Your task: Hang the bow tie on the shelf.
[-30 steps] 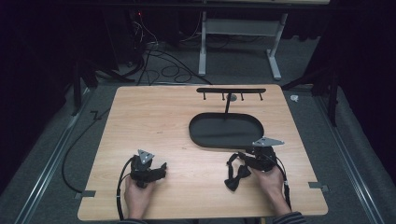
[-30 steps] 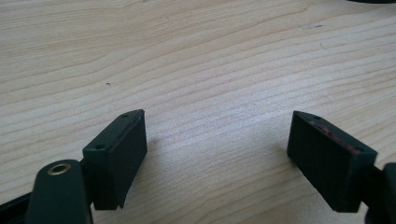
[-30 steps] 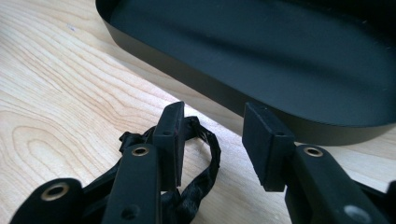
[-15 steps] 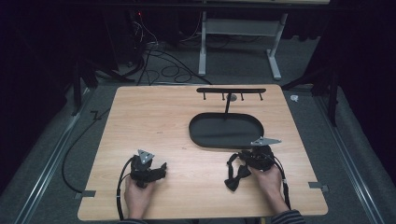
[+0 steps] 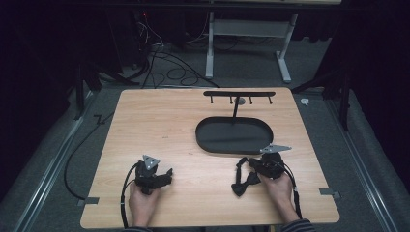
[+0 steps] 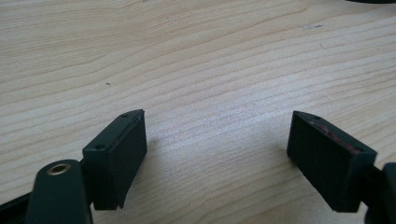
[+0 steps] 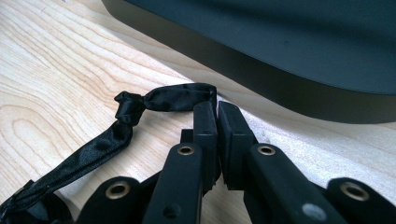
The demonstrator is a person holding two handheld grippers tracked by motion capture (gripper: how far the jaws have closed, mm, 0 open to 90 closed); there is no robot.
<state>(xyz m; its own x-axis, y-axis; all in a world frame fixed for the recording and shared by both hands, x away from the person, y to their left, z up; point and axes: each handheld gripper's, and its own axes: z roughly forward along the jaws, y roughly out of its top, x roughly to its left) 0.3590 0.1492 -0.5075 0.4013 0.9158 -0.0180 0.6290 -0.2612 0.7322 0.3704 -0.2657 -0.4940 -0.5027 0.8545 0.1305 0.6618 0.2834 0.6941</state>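
The right gripper point(image 7: 217, 122) is pinching the ribbon point(image 7: 140, 105) beside the tray point(image 7: 280, 70); hanging it is remaining. The left gripper point(image 6: 217, 154) is spread.

Two hand-held grippers low on a wooden table

The left gripper point(image 5: 162, 178) sat in a hand near the table's point(image 5: 159, 121) front edge, well apart from the right gripper point(image 5: 243, 166), which lay just before the black oval tray point(image 5: 208, 137). A black ribbon point(image 5: 243, 181) trailed on the wood beside the right hand point(image 5: 278, 186). A black hook rack point(image 5: 239, 94) rose behind the tray.
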